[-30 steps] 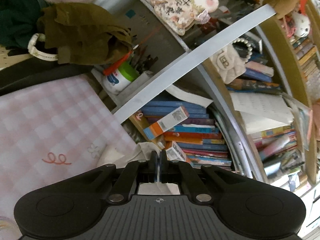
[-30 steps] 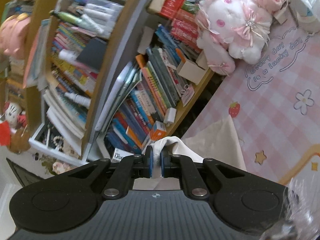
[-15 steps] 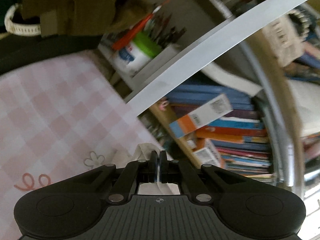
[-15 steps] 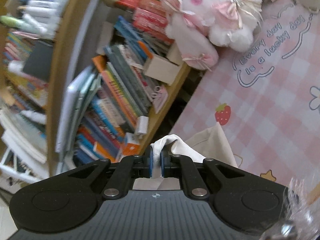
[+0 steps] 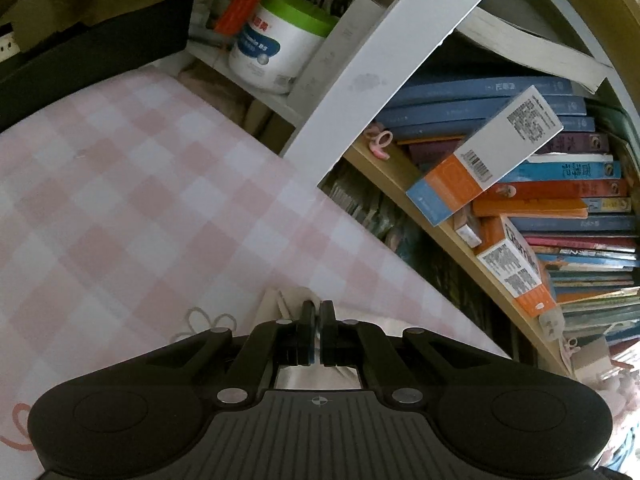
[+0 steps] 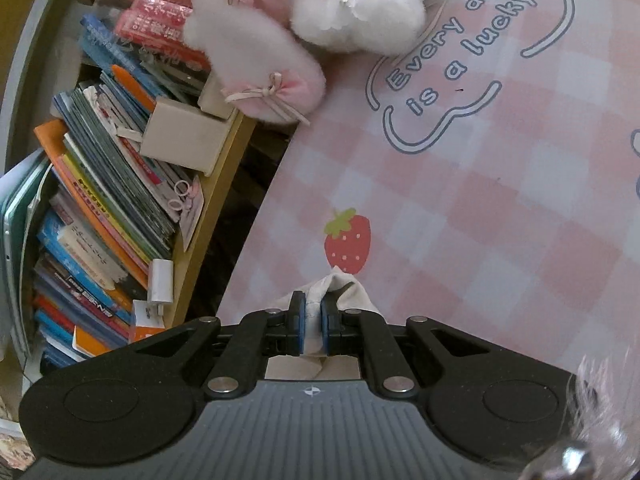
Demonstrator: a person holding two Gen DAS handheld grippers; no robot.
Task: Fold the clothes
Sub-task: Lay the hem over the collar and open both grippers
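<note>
Two grippers work low over the pink checked mat (image 6: 500, 220), near its edge by the bookshelf (image 5: 400, 168). The left gripper (image 5: 317, 312) and right gripper (image 6: 313, 306) are each clamped on a bunched bit of cream cloth (image 6: 344, 286). Most of it is hidden, so I'd guess a fold is underway, not finished.

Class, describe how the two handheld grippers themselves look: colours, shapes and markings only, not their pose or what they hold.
Both share a wide black body with ribbed grey top, a small crosshair mark, round recesses at each side, and silver pivot pins on angled black links. The left gripper has black finger pads; the right gripper has blue ones. No cables or sleeves show.
</note>
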